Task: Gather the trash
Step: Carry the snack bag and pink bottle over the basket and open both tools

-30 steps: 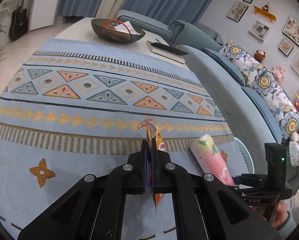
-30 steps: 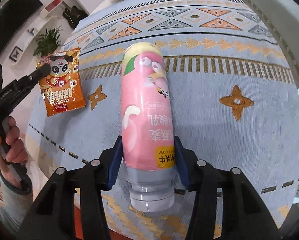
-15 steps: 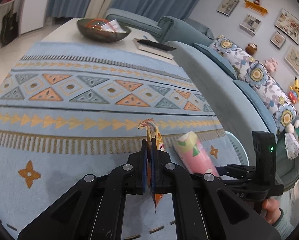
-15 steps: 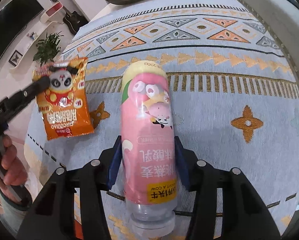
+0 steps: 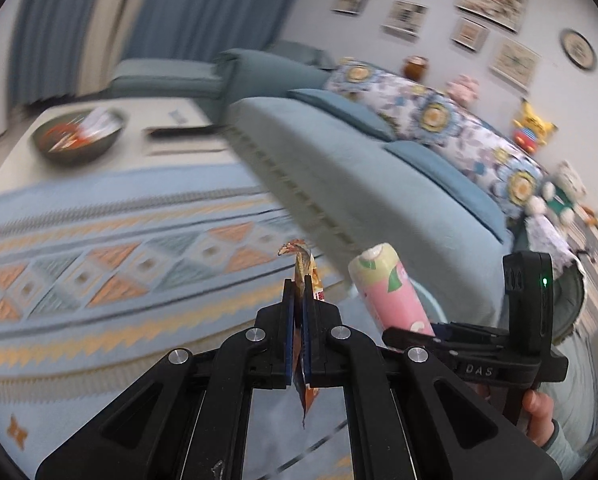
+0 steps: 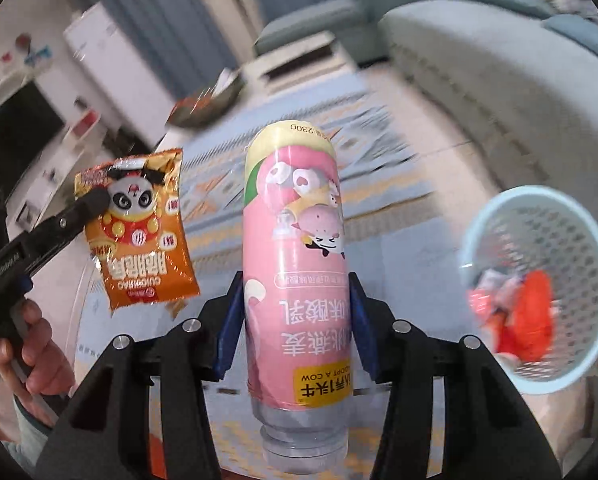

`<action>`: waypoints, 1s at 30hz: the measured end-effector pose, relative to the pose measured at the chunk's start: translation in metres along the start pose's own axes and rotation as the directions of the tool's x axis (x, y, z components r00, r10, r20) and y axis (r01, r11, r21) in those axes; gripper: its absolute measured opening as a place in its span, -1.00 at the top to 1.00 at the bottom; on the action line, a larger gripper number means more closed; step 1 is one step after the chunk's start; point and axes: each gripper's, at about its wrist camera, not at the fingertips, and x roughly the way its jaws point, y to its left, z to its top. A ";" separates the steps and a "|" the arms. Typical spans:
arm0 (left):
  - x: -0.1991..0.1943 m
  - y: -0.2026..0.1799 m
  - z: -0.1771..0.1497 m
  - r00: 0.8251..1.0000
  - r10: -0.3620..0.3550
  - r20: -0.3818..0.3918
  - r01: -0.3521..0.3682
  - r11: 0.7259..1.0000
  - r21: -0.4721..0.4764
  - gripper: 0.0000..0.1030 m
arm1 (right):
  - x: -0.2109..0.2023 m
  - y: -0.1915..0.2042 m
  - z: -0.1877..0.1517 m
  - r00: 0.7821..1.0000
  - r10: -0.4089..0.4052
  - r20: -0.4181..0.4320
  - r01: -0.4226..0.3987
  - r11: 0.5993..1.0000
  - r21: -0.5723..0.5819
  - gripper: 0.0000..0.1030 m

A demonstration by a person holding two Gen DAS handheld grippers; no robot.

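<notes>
My left gripper [image 5: 297, 284] is shut on an orange snack packet [image 5: 304, 268], seen edge-on in its own view; the right wrist view shows the packet's panda face [image 6: 139, 232] hanging in the air at the left. My right gripper [image 6: 297, 292] is shut on a pink yogurt bottle [image 6: 299, 264], held off the rug, cap end toward the camera. The bottle also shows in the left wrist view [image 5: 387, 292]. A light blue mesh trash basket [image 6: 571, 376] with red and white wrappers inside sits at the right of the right wrist view.
A blue patterned rug [image 5: 99, 264] covers the floor. A grey-blue sofa [image 5: 359, 168] with floral cushions and toys runs along the right. A low table [image 5: 167, 148] holds a dark bowl [image 5: 77, 140] and a flat dark item. A TV unit [image 6: 23, 132] stands far left.
Both grippers have lifted and swung right toward the sofa with their loads. The basket has come into the right wrist view. Both views are blurred by the motion.
</notes>
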 end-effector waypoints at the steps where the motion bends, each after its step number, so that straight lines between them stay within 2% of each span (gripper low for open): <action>1: 0.006 -0.012 0.003 1.000 -0.013 0.000 0.013 1.000 0.017 0.97 | -0.008 -0.010 0.002 1.000 -0.018 0.019 0.018 1.000 0.016 0.12; 4: 0.033 -0.053 0.014 0.998 -0.064 -0.015 0.065 0.995 0.073 0.98 | -0.028 -0.045 0.006 0.991 -0.115 0.071 0.109 0.991 0.076 0.12; 7: 0.063 -0.089 0.017 0.993 -0.109 -0.040 0.113 0.988 0.104 0.97 | -0.042 -0.077 0.001 0.972 -0.209 0.104 0.194 0.971 0.142 0.12; 11: 0.105 -0.128 0.012 0.987 -0.131 -0.090 0.142 0.980 0.136 0.97 | -0.048 -0.119 -0.009 0.933 -0.340 0.123 0.303 0.921 0.244 0.12; 13: 0.125 -0.146 0.006 0.985 -0.135 -0.112 0.152 0.975 0.164 0.97 | -0.044 -0.136 -0.016 0.904 -0.412 0.112 0.370 0.887 0.276 0.12; 15: 0.146 -0.159 -0.001 0.980 -0.141 -0.142 0.165 0.970 0.176 0.97 | -0.036 -0.148 -0.022 0.894 -0.439 0.092 0.396 0.868 0.300 0.11; 19: 0.183 -0.170 -0.013 0.971 -0.149 -0.188 0.178 0.973 0.147 0.94 | -0.016 -0.168 -0.029 0.888 -0.459 0.038 0.420 0.840 0.344 0.10; 20: 0.195 -0.170 -0.018 0.968 -0.141 -0.207 0.171 0.976 0.134 0.88 | -0.012 -0.173 -0.031 0.888 -0.458 0.029 0.419 0.835 0.357 0.09; 22: 0.203 -0.168 -0.023 0.969 -0.125 -0.212 0.153 0.980 0.124 0.19 | -0.010 -0.180 -0.038 0.898 -0.440 0.027 0.397 0.834 0.383 0.08; 23: 0.205 -0.167 -0.026 0.973 -0.109 -0.204 0.137 0.982 0.128 0.08 | -0.011 -0.183 -0.040 0.901 -0.433 0.028 0.388 0.833 0.395 0.08; 25: 0.204 -0.164 -0.029 0.975 -0.084 -0.207 0.114 0.984 0.139 0.06 | -0.014 -0.184 -0.042 0.902 -0.430 0.029 0.384 0.833 0.399 0.05; 28: 0.194 -0.154 -0.035 0.974 -0.080 -0.211 0.108 0.986 0.126 -0.19 | -0.019 -0.179 -0.042 0.909 -0.415 0.040 0.368 0.843 0.393 0.05; 30: 0.181 -0.147 -0.038 0.977 -0.080 -0.198 0.104 0.988 0.112 -0.26 | -0.025 -0.170 -0.042 0.915 -0.399 0.052 0.352 0.855 0.381 0.05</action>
